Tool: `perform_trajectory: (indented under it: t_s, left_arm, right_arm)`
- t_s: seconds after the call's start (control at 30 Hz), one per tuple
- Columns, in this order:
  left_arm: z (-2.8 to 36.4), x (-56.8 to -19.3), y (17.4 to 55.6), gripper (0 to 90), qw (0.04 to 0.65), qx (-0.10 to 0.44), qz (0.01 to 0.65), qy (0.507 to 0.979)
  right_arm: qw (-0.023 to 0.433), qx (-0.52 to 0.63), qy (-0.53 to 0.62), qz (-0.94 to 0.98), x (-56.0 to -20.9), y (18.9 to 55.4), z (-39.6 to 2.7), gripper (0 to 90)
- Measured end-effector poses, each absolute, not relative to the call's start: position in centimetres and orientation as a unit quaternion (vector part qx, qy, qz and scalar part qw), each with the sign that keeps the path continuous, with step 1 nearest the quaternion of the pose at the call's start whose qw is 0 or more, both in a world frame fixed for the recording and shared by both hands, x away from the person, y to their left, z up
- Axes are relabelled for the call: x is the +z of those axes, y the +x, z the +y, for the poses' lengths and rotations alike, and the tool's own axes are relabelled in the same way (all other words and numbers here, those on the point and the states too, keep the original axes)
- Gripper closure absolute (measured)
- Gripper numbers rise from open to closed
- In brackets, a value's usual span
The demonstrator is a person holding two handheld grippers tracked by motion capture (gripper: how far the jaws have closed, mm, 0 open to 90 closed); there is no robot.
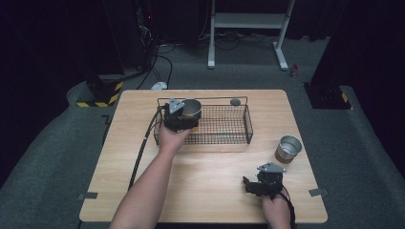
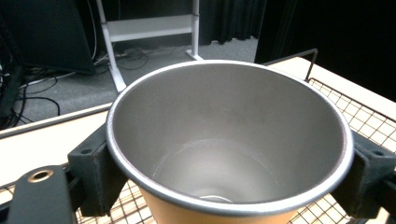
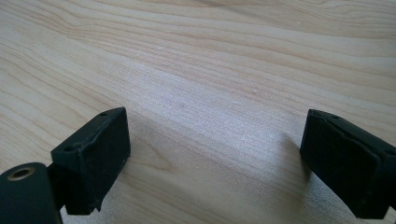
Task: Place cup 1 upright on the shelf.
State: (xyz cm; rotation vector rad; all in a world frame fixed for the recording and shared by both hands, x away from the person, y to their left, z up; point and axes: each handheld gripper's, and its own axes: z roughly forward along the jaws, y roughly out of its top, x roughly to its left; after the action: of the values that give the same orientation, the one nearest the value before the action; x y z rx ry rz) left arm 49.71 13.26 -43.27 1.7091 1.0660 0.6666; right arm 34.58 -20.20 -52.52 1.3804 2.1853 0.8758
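High view: a pale wooden tabletop (image 1: 210, 191) on grey carpet, dark curtains and a white stand frame (image 1: 248, 21) behind. The left hand-held gripper (image 1: 184, 119) grips a metal cup (image 1: 192, 109) at the wire basket's (image 1: 239, 125) left end; a second cup (image 1: 288, 149) stands right.

Left gripper view: jaws clamp the cup (image 2: 229, 149) over mesh.

Right gripper view: the right hand-held gripper (image 3: 215, 158) gapes empty over bare woodgrain.

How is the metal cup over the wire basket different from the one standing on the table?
The cup over the basket is clamped in the left claw, above the wire basket's left end; the other cup stands free on the bare table, right of the basket, untouched. Both are upright, open-topped metal cups with tan sides.
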Motion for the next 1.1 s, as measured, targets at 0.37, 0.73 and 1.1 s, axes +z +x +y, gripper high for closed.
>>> perform_trajectory:
  t_s: [0.37,0.73,1.1]
  left_arm:
    - [12.8,-44.3,49.9,13.6,0.479,0.274,0.446,0.705]
    - [12.3,-45.2,50.3,13.6,0.468,0.269,0.452,0.71]
    - [12.4,-46.3,50.3,13.5,0.444,0.276,0.46,0.718]
  right_arm:
    - [0.206,0.314,0.494,0.784,-52.5,34.6,-20.2,8.4]
    - [0.205,0.314,0.494,0.785,-52.5,34.5,-20.2,8.4]
    - [0.205,0.314,0.494,0.785,-52.5,34.5,-20.2,8.4]
